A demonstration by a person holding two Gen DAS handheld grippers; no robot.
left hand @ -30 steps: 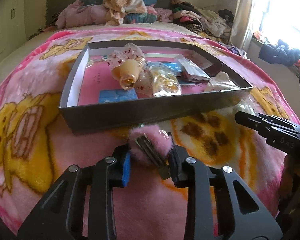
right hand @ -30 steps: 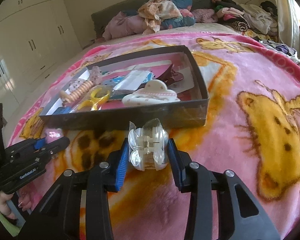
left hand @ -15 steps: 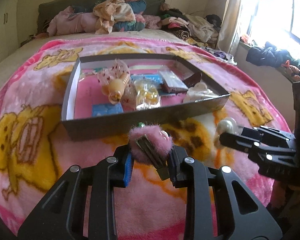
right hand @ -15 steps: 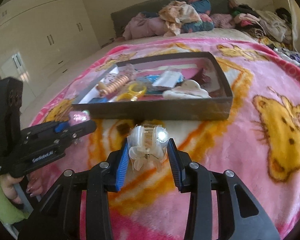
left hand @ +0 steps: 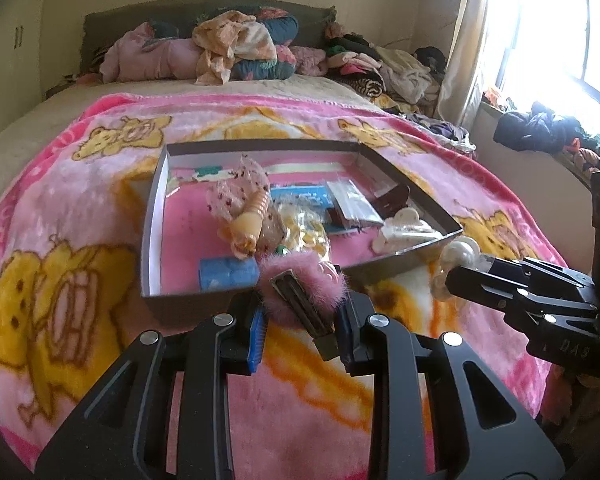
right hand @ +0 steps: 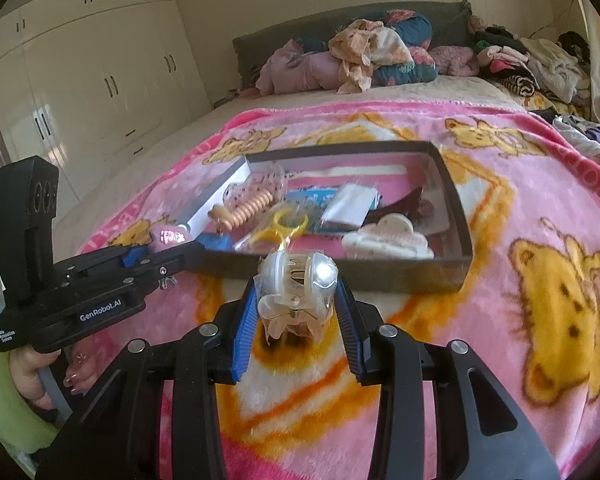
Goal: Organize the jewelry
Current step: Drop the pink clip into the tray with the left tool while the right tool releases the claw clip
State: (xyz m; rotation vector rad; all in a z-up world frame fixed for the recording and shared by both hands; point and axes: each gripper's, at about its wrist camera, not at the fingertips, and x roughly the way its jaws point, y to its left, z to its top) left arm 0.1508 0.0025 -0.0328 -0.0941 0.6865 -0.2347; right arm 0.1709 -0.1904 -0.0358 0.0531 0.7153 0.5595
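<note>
A bed [left hand: 28, 140] fills both views, spread with a pink blanket [left hand: 80, 208] printed with yellow teddy bears. Heaped clothes [left hand: 228, 44] lie against the dark headboard [right hand: 332, 20], and more are piled toward the bright window [left hand: 560, 32] with its pale curtain. Cream wardrobe doors [right hand: 100, 72] line the wall on the other side of the bed.

On the side of the left gripper [left hand: 300, 312], seen from the right wrist view, the white lettering "GenRobot.AI" is readable; smaller print below it is too small to make out.

A shallow dark box [left hand: 152, 216] sits on the blanket, just beyond both grippers. It holds a cream hair claw [left hand: 404, 230], a coiled peach hair tie [right hand: 246, 208], a yellow ring-shaped piece [right hand: 284, 226], a blue card [left hand: 228, 274], a small clear packet [left hand: 352, 200] and a dark red clip [left hand: 394, 198], lying jumbled and partly overlapping.

The left gripper's jaws are clamped on a fluffy pink hair clip [left hand: 300, 286], held above the box's near wall. The right gripper [right hand: 296, 308] has its jaws clamped on a clear hair claw [right hand: 296, 292], raised over the blanket in front of the box's near wall. The two grippers are side by side, near each other but apart. A hand [right hand: 40, 368] with painted nails grips the left handle.
</note>
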